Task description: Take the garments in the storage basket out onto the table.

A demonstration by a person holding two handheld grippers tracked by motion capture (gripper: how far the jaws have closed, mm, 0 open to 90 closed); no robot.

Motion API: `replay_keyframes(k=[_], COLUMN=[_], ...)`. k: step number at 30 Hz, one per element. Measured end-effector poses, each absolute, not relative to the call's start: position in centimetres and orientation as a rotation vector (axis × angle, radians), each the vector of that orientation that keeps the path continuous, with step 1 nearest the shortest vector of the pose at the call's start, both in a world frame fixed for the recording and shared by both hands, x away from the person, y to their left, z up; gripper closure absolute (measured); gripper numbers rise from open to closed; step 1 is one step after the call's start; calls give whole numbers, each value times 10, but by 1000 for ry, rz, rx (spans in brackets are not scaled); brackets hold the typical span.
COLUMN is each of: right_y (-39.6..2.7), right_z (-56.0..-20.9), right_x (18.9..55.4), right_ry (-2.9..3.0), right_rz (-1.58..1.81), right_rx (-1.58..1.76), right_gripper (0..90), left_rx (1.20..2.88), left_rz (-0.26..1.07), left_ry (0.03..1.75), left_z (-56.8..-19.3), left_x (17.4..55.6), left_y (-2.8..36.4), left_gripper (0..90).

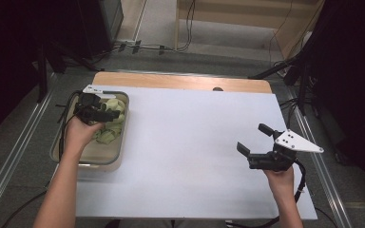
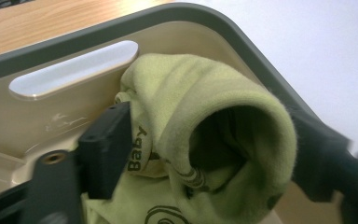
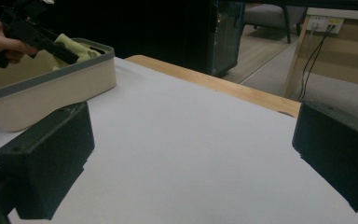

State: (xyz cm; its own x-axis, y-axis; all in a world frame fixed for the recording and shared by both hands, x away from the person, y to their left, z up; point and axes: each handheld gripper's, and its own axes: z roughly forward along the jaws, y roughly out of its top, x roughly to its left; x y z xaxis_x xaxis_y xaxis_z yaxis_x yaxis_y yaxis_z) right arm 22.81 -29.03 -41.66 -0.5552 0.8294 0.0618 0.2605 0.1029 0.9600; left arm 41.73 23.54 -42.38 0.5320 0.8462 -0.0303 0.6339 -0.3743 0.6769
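A shallow cream plastic bin with a grey rim point(image 1: 115, 156) is seen at the left edge of the white sheet covering the wooden table point(image 1: 190, 156), and a pile of pale green fabric garments with dark printing point(image 1: 110, 124) is held inside it, towards its far end. The left gripper point(image 1: 105, 114) is lowered into the bin over that pile. In the left gripper view, a rolled fold of the green fabric point(image 2: 214, 135) is seen between the two black jaws, which are pressed against it on both sides, so the cloth is pinched; the word "Baby" is printed beside one jaw. The bin's inner wall with its slotted handle point(image 2: 72, 70) is seen just behind the fabric. The right gripper point(image 1: 255, 140) is held above the bare white sheet near the table's right edge, well apart from the bin, with its jaws spread wide and nothing between them.
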Motion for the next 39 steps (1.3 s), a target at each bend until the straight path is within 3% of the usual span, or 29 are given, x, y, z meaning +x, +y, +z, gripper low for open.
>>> replay_keyframes(k=[13,22,29,39], right_y=[-291,-290,-291,-290], right_z=[-416,-416,-416,-417], right_x=[228,227,227,227], right_ry=[1880,1876,1875,1887], right_rz=[1469,1475,1469,1456], right_rx=[1062,1055,1057,1059], right_gripper=[0,0,0,0], left_rx=[2129,2138,2134,2149], left_rz=[416,390,398,415], left_ry=[1237,1280,1264,1192], left_z=[-426,-430,-431,-428], left_x=[419,421,421,419], left_y=[237,234,234,235], left_gripper=[451,455,655,723])
